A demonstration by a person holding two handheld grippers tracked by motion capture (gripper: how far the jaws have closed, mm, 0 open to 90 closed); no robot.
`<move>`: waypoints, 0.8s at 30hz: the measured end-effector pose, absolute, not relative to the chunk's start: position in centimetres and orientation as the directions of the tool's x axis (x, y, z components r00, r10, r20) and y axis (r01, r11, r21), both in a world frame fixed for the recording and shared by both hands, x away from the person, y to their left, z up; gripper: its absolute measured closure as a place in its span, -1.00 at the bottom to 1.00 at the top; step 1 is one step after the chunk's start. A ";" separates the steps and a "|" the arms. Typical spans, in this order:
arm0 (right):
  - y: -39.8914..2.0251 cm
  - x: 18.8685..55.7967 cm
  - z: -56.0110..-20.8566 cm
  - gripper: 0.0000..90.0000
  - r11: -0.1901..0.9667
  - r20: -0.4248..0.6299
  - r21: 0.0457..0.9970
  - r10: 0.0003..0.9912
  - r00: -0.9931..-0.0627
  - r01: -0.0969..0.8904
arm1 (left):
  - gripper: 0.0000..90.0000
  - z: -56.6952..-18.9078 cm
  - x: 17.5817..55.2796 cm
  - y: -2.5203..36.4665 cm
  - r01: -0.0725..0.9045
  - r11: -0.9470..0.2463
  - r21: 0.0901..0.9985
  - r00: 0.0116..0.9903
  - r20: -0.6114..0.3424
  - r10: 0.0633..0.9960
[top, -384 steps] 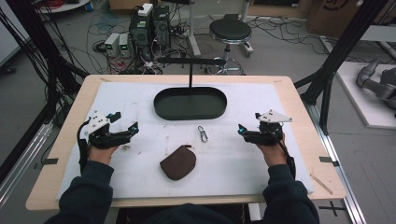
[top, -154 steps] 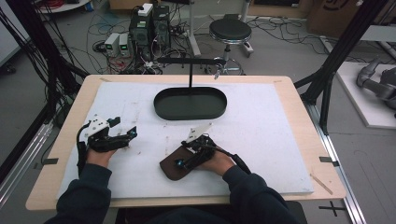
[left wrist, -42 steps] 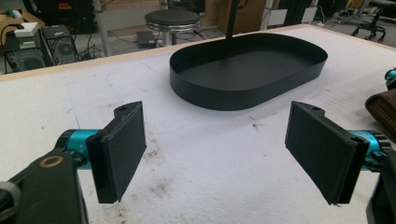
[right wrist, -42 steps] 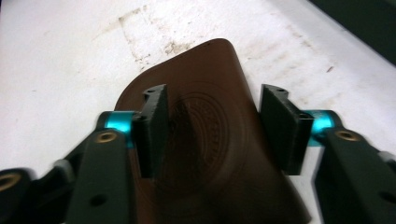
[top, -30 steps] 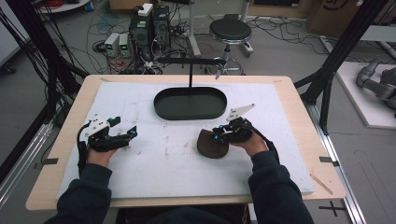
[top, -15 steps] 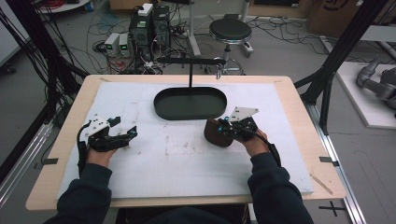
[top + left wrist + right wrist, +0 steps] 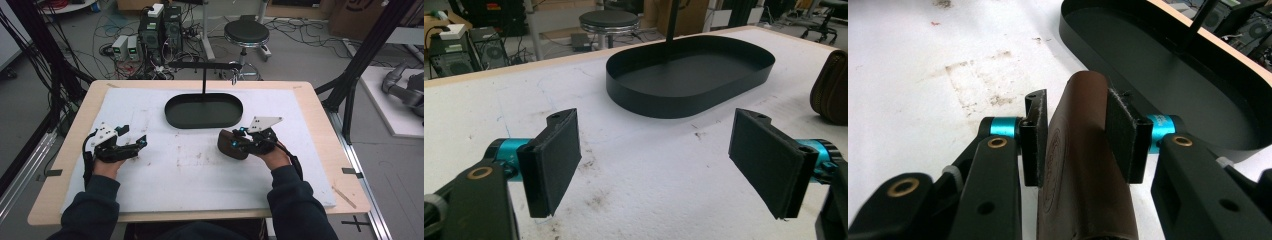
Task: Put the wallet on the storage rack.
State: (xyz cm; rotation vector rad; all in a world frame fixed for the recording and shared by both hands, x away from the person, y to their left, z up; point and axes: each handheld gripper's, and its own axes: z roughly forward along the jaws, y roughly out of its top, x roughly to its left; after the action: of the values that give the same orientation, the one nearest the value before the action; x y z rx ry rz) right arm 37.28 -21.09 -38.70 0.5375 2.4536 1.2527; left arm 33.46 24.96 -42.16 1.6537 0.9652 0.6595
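Brown leather pouch (image 7: 1083, 165), standing on edge, on white mat just beside black tray (image 7: 1168, 65)

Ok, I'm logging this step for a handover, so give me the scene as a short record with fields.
Thing in hand: brown leather zip pouch, between the right gripper's pads
Place: on the white mat, beside the black oval metal tray
Right jaws: have just been opening; whether the pads press on the pouch is unclear
Left gripper: open, empty, apart from the pouch
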 end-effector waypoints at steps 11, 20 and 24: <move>-21.4 37.0 -38.6 0.57 0.526 -0.064 0.830 0.422 -0.904 0.187 | -0.54 -42.2 33.5 25.0 0.269 -0.110 0.957 0.518 -0.048 0.854; -21.8 37.1 -38.6 0.42 0.511 -0.042 0.837 0.416 -0.908 0.196 | -0.54 -42.2 33.5 25.0 0.268 -0.111 0.957 0.520 -0.047 0.853; -21.8 37.1 -38.5 0.34 0.507 -0.046 0.840 0.426 -0.904 0.196 | -0.54 -42.2 33.5 25.0 0.268 -0.109 0.957 0.520 -0.049 0.853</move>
State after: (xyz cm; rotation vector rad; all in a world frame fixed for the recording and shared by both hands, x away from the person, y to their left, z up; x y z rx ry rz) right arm 37.11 -21.81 -38.54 0.5270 2.5042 1.3483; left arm 33.49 25.03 -42.17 1.6507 0.9675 0.6577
